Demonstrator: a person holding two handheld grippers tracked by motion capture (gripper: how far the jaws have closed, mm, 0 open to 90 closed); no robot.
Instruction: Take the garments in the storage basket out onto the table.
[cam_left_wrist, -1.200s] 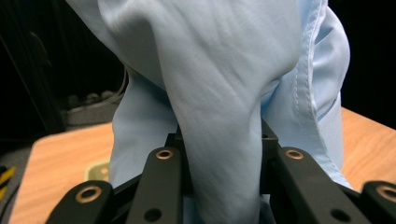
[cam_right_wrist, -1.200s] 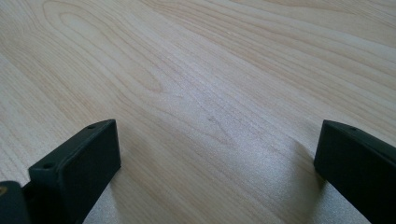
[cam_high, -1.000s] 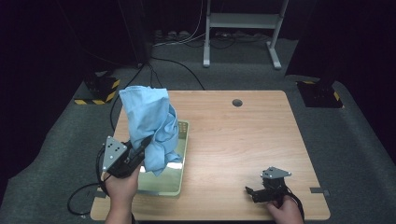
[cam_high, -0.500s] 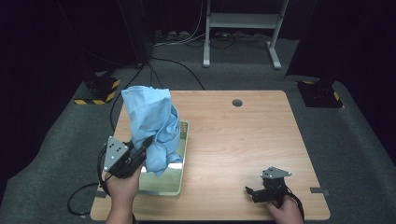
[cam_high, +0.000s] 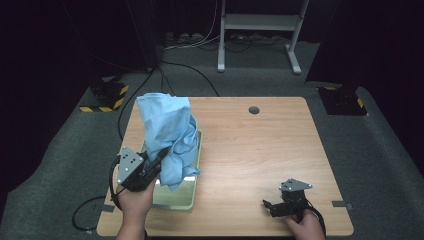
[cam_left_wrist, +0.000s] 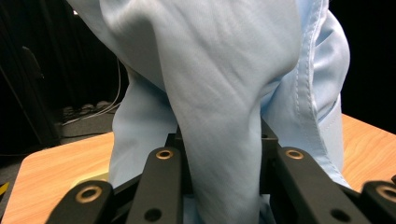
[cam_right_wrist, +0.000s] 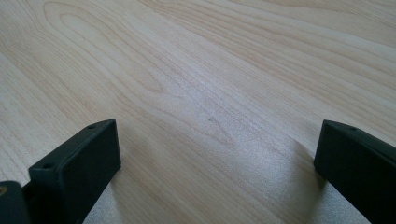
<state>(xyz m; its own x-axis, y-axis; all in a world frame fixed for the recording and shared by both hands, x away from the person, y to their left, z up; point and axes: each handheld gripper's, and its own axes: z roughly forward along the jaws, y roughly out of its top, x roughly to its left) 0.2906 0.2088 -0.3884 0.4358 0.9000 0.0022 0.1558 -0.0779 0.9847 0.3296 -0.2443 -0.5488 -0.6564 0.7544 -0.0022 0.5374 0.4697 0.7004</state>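
Light blue cloth (cam_high: 167, 132), thin woven fabric w/ stitched hem, creased and bunched. Held up in the air, upper part standing tall and puffed, lower folds hanging down approx. over the pale green tray (cam_high: 192, 197) at the tabletop's left-front. A narrow gathered strip of it is pinched near its lower end; in the left gripper view it (cam_left_wrist: 219, 93) drapes upward.

Each black gripper (cam_high: 162, 155) carries a grey three-cornered plate, brass-ringed screws along its jaws and a trailing black cable.
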